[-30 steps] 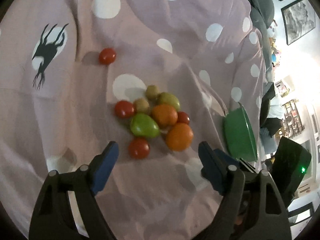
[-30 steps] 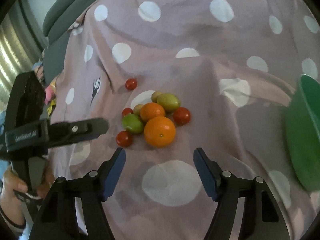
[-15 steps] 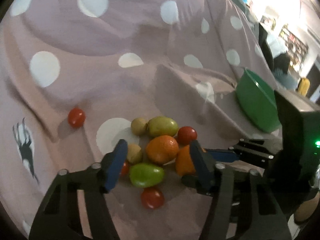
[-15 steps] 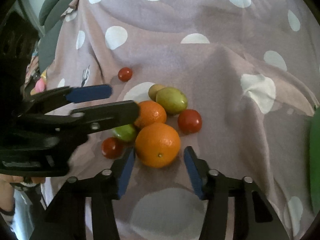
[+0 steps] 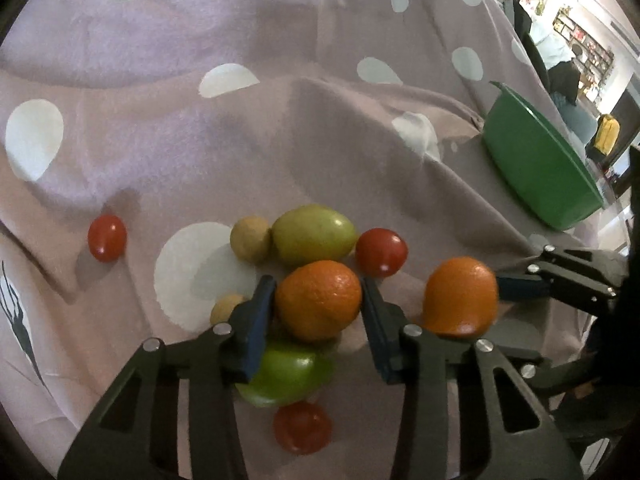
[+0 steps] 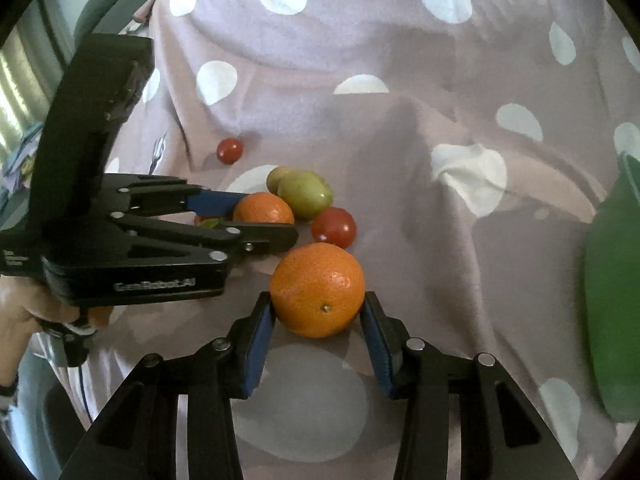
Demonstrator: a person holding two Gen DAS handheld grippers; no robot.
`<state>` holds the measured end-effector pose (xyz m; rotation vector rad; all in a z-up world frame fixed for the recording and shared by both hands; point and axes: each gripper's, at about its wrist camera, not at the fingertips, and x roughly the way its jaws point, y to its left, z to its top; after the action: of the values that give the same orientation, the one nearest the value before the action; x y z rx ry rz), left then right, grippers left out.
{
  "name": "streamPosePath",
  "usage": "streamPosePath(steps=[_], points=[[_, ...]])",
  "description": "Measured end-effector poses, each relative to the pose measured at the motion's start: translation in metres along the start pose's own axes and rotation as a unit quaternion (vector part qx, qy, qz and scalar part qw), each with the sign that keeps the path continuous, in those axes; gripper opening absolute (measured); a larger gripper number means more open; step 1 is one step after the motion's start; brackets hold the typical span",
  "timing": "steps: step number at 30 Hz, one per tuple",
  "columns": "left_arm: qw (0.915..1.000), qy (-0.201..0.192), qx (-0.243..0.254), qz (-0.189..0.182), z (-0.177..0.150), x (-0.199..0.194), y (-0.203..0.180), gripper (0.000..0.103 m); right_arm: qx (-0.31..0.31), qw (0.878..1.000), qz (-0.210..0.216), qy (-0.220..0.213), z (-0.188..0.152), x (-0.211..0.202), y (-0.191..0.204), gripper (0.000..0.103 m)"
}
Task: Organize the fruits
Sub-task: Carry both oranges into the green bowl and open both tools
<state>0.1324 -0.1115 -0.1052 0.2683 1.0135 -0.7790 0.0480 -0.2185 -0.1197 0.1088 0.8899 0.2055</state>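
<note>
- The green bowl sits at the right edge of the left wrist view, well apart from the fruit pile. What shows of its inside looks bare, but the far part is hidden, so its contents cannot be fully told.
- The polka-dot cloth is soft and rumpled; round fruit may roll along its folds when a neighbour is lifted.
- The large orange, low in the centre of the right wrist view, sits between the blue pads of the right hand-held gripper. The jaws have just been closing and now press its widest part. It is probably firm, fairly heavy and dimpled enough not to slip.
- The smaller orange, at the centre of the left wrist view, is clasped at its sides by the left hand-held gripper, whose jaws have also just been closing.
- The green fruit lies just under that gripper, touching the smaller orange.
- The red tomatoes, one just beside the pile and one well apart at the left, are probably smooth, soft and easily crushed, so they call for a light hold across the middle.
</note>
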Motion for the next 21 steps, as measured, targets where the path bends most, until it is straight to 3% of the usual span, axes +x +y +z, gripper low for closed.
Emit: streamPosePath(steps=[9,16,21], points=[[0.997,-0.05,-0.053,-0.027,-0.009,-0.034,-0.001,0.04,0.025,0.999,0.012,-0.031,0.003,-0.015,-0.005,0.045],[0.9936,-0.099,-0.03,-0.046,0.0,-0.082,-0.035,0.04,0.045,0.995,0.007,-0.084,0.0,-0.057,-0.011,0.045],[0.9896,-0.123,0.0,-0.074,0.027,-0.088,-0.086,0.04,0.074,0.987,-0.039,-0.137,-0.004,-0.098,-0.037,0.045]])
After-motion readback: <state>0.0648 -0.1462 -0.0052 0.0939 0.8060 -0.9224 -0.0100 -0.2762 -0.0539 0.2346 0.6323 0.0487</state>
